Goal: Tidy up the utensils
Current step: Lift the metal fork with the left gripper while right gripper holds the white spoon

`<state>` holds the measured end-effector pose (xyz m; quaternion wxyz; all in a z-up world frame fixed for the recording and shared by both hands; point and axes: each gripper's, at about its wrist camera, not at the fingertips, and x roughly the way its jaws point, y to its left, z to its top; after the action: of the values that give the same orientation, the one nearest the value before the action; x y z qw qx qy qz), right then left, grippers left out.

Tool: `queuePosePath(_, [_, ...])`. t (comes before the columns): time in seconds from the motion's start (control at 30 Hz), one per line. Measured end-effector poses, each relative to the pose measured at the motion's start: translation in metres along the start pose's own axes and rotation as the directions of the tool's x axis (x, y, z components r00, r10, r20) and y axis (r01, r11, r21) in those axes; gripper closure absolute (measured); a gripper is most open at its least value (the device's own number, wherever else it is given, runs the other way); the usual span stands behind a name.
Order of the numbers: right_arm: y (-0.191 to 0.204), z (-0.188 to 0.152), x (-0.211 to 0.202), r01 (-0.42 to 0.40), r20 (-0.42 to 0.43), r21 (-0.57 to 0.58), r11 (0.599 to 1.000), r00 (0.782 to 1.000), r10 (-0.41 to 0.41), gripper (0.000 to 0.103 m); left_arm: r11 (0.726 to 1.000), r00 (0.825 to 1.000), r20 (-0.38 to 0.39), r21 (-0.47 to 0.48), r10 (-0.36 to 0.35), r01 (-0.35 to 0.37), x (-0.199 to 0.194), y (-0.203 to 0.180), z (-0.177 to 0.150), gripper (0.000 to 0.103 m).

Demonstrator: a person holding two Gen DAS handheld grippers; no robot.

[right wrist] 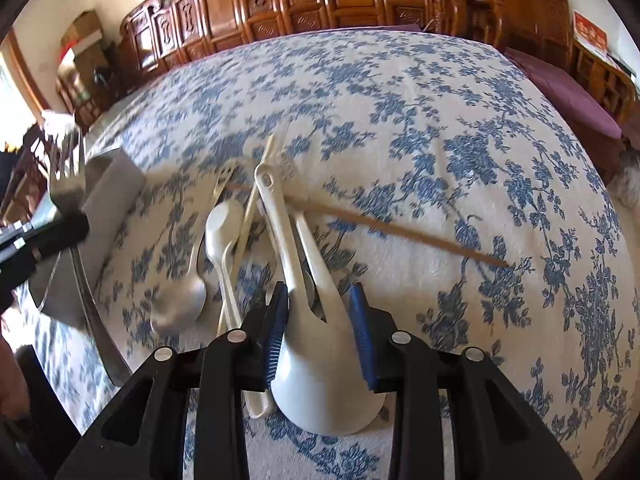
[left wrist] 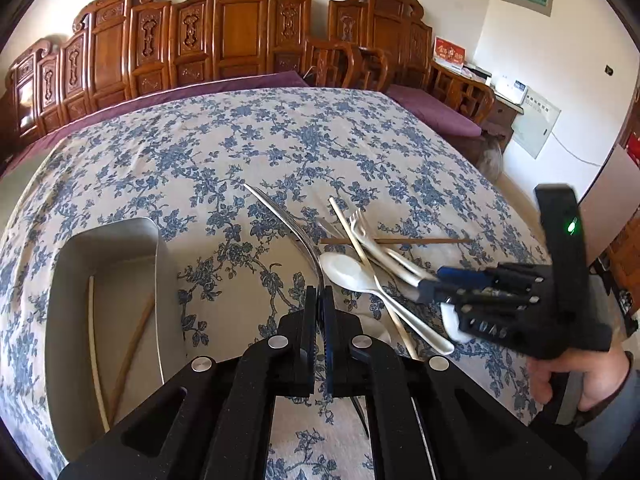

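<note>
My left gripper (left wrist: 320,300) is shut on a metal fork (left wrist: 280,216) and holds it above the cloth; the fork also shows at the left of the right wrist view (right wrist: 66,176). A grey tray (left wrist: 108,248) to its left holds two chopsticks (left wrist: 132,344). A pile of utensils lies on the cloth: a white spoon (left wrist: 348,270), a white plastic fork (left wrist: 360,226), a brown chopstick (right wrist: 400,230), a metal spoon (right wrist: 180,304). My right gripper (right wrist: 322,304) has its pads on both sides of a large white soup spoon (right wrist: 324,364).
The table carries a blue floral cloth (left wrist: 240,140). Carved wooden chairs (left wrist: 220,28) with purple cushions (left wrist: 436,112) stand behind and to the right of it. The tray also shows at the left of the right wrist view (right wrist: 116,184).
</note>
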<state>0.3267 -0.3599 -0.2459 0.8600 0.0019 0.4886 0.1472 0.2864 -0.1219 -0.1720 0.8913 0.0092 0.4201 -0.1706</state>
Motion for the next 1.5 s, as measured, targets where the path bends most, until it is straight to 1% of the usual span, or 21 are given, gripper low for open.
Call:
queuePosePath(0.1, [0.004,-0.002,0.0,0.01,-0.012,-0.013,1.0,1.0,-0.01,0.068,1.0,1.0,0.013,0.006,-0.002,0.002,-0.007,-0.002,0.002,0.101])
queuePosePath(0.17, [0.005,-0.004,-0.001,0.0,-0.02,-0.005,1.0,1.0,0.0,0.068,1.0,1.0,0.022,0.011,0.001,-0.002,-0.012,-0.003,0.003,0.101])
queuePosePath(0.23, [0.006,-0.005,-0.003,0.01,-0.015,-0.004,1.0,1.0,-0.01,0.068,1.0,1.0,0.027,0.013,0.004,-0.004,-0.015,-0.004,0.003,0.101])
queuePosePath(0.4, [0.002,-0.007,-0.007,-0.011,-0.014,0.01,1.0,1.0,0.012,0.068,1.0,0.999,0.036,0.014,0.009,-0.01,-0.025,-0.002,0.002,0.101])
queuePosePath(0.53, [-0.007,-0.004,-0.014,-0.026,0.024,0.051,0.998,0.999,0.025,0.068,1.0,0.999,0.04,0.012,0.015,-0.016,-0.03,0.001,0.001,0.101])
queuePosePath(0.63, [-0.01,0.001,-0.017,-0.028,0.053,0.05,0.998,0.998,0.026,0.068,1.0,0.999,0.044,0.01,0.016,-0.016,-0.031,0.003,0.002,0.101])
queuePosePath(0.73, [-0.014,0.005,-0.017,-0.05,0.061,0.06,0.997,0.997,0.046,0.068,1.0,0.999,0.049,0.006,0.013,-0.013,-0.031,0.004,0.003,0.101])
queuePosePath(0.8, [-0.011,0.007,-0.017,-0.055,0.07,0.049,0.997,0.996,0.051,0.068,1.0,0.999,0.05,0.005,0.011,-0.011,-0.029,0.004,0.003,0.101])
queuePosePath(0.93, [0.002,0.009,-0.018,-0.1,0.082,-0.003,0.995,0.992,0.1,0.069,1.0,0.999,0.048,0.013,0.011,-0.012,-0.026,0.004,0.003,0.101])
queuePosePath(0.97, [0.006,0.01,-0.016,-0.101,0.074,-0.016,0.995,0.992,0.102,0.069,1.0,0.999,0.048,0.012,0.01,-0.011,-0.025,0.004,0.002,0.101])
queuePosePath(1.0, [0.009,0.011,-0.012,-0.095,0.065,-0.024,0.995,0.993,0.097,0.071,1.0,0.999,0.048,0.012,0.008,-0.009,-0.025,0.004,0.002,0.101])
queuePosePath(1.07, [0.013,0.014,-0.003,-0.076,0.043,-0.042,0.996,0.996,0.077,0.079,1.0,0.999,0.047,0.011,0.006,-0.007,-0.025,0.004,0.001,0.101])
queuePosePath(1.13, [0.015,0.018,0.002,-0.073,0.046,-0.039,0.997,0.996,0.075,0.079,1.0,0.999,0.045,0.009,0.004,-0.004,-0.024,0.005,0.001,0.101])
queuePosePath(1.2, [0.018,0.023,0.006,-0.092,0.052,-0.035,0.995,0.994,0.094,0.079,1.0,0.999,0.046,0.008,0.002,-0.002,-0.024,0.005,0.0,0.101])
queuePosePath(1.23, [0.022,0.025,0.009,-0.083,0.054,-0.053,0.995,0.995,0.086,0.079,1.0,0.999,0.046,0.007,0.0,0.0,-0.024,0.005,0.001,0.101])
queuePosePath(1.27, [0.027,0.028,0.012,-0.054,0.057,-0.079,0.995,0.997,0.059,0.079,1.0,0.999,0.047,0.007,-0.001,0.001,-0.024,0.005,0.001,0.101])
queuePosePath(1.37, [0.027,0.035,0.024,-0.026,0.044,-0.086,0.996,0.999,0.03,0.08,1.0,0.999,0.05,0.008,-0.002,0.002,-0.025,0.004,0.0,0.101])
queuePosePath(1.43, [0.022,0.038,0.031,-0.021,0.03,-0.081,0.997,0.999,0.024,0.081,1.0,0.999,0.051,0.009,-0.004,0.003,-0.026,0.004,0.0,0.101])
queuePosePath(1.5, [0.018,0.043,0.034,-0.039,0.036,-0.071,0.997,0.998,0.042,0.082,1.0,0.999,0.052,0.007,-0.006,0.006,-0.027,0.005,0.001,0.101])
